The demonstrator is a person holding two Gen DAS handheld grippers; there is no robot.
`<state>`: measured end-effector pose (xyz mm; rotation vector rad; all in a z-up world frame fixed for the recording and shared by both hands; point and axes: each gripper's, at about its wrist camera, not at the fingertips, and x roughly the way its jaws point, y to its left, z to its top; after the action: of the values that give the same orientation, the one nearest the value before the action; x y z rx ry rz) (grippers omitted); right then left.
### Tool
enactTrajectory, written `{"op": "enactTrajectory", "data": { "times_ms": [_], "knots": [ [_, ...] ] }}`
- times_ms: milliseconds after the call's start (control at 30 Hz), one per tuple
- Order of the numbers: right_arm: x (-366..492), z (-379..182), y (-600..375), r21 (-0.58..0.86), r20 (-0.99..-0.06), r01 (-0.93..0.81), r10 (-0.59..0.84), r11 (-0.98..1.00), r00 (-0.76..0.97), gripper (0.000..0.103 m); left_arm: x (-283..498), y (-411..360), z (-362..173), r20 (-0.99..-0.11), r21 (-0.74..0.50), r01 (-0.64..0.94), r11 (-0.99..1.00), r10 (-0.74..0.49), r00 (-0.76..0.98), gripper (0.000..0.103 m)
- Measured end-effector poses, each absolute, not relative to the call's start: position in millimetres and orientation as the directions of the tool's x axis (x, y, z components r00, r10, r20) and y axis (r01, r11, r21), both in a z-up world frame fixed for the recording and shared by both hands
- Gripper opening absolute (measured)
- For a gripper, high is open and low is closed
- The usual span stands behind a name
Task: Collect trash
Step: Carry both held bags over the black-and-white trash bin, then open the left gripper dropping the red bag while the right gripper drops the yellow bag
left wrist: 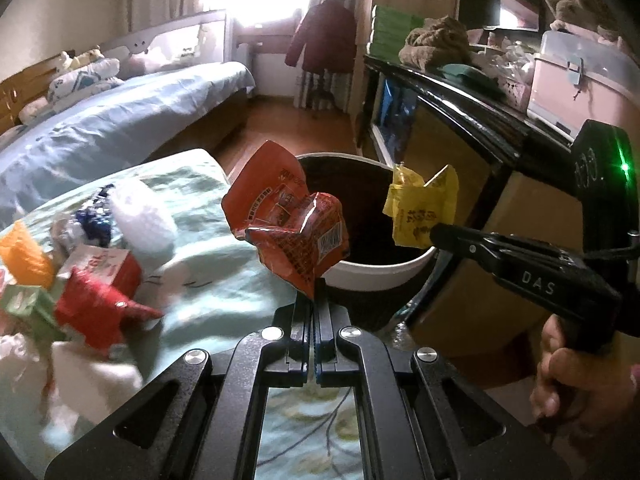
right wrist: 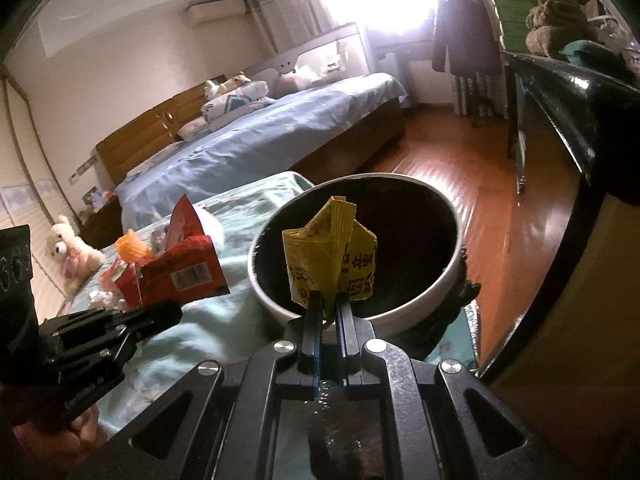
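2 wrappers at bin [right wrist: 420, 304] | left tongs [left wrist: 315, 300] pinching red wrapper [left wrist: 292, 228], right tongs [right wrist: 329, 304] pinching yellow wrapper [right wrist: 332, 256] | litter pile [left wrist: 92, 280] on bed remains

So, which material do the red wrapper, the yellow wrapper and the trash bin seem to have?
Red wrapper: likely glossy plastic film, with sharp creases and bright glints. Yellow wrapper: probably thin plastic or coated paper, folded and slightly shiny. Trash bin: smooth white rim, probably plastic, with a dark liner inside.
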<state>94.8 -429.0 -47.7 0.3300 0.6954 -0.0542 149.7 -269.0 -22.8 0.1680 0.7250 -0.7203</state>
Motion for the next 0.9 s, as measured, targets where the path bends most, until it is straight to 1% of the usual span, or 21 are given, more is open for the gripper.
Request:
{"op": "enactTrajectory", "data": {
  "times_ms": [367,900],
  "knots": [
    [116,-54,-446,0.246,-0.669,0.203,0.015,0.948,0.743,0.006,173,-295,-24,-0.674,-0.11,0.671,0.733,-0.552,0.492,0.0],
    [134,-59,-462,0.243,-0.687,0.223,0.004,0.944,0.727,0.006,190,-316,-28,-0.695,-0.126,0.687,0.716,-0.558,0.453,0.001]
  ]
}}
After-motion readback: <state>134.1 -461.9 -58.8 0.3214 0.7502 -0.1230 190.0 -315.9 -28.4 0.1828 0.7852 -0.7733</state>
